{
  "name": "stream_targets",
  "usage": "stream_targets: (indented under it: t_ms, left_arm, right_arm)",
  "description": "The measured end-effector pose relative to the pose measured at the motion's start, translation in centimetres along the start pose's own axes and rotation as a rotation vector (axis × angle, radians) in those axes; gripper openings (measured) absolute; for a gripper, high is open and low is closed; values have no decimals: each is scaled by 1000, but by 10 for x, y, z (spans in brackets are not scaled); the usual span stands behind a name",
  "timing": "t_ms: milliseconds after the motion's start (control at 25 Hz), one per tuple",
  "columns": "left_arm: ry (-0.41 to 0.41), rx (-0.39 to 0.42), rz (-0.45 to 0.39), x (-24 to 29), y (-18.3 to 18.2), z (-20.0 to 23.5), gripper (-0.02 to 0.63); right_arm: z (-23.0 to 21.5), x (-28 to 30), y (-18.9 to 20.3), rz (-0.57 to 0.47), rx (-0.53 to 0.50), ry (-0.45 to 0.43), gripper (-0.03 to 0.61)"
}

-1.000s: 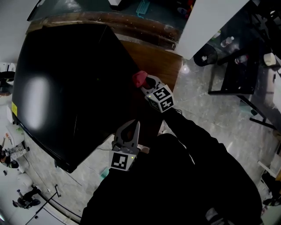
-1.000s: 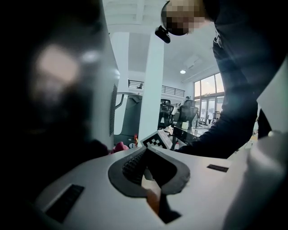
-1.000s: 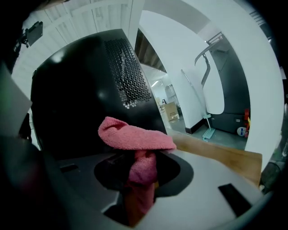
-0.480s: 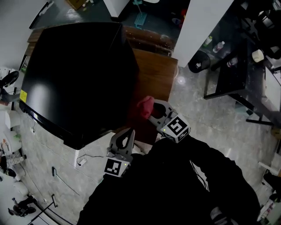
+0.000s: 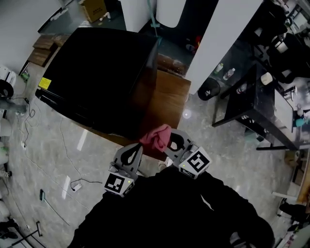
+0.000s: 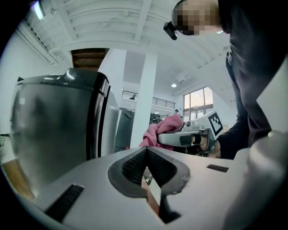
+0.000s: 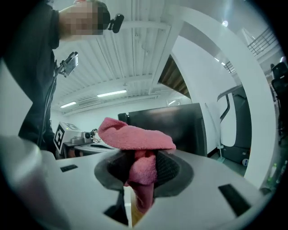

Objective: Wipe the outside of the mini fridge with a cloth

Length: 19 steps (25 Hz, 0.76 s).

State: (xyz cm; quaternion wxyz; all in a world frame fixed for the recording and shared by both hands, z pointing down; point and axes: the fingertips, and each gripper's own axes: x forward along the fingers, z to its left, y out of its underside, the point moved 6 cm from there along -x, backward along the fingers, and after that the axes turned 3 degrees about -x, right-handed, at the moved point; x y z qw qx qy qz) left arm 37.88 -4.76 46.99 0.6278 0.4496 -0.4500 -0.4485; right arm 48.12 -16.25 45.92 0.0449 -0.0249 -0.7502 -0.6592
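Observation:
The black mini fridge stands on a wooden stand, seen from above in the head view. My right gripper is shut on a pink cloth, held off the fridge near the stand's front corner. The cloth bunches between the jaws in the right gripper view, with the fridge behind. My left gripper hangs below the fridge's front corner, shut with nothing in it. The left gripper view has the fridge's side at left and the cloth at centre.
A grey tiled floor with loose cables surrounds the stand. A white column rises behind the fridge. A dark glass table with bottles and cups stands to the right. A cardboard box sits at the back.
Both grippers have drawn back from the fridge's side toward my body, the right one carrying the cloth. The head view has pulled away, and the fridge looks smaller and farther.

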Motion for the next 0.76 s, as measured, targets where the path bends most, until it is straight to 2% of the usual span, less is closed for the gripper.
stream_targets:
  t_ms: [280, 440, 520, 760]
  left_arm:
    - [52, 23, -46, -36, -20, -2, 6]
    - [82, 60, -68, -49, -26, 0, 6]
    - [81, 42, -69, -52, -32, 0, 6]
    - [74, 58, -79, -81, -19, 0, 6]
  right_arm:
    - [53, -8, -15, -25, -39, 51, 129]
    - [69, -7, -23, -21, -52, 87, 129]
    - [72, -7, -28, -18, -48, 98, 129]
    - [104, -6, -15, -12, -58, 133, 129]
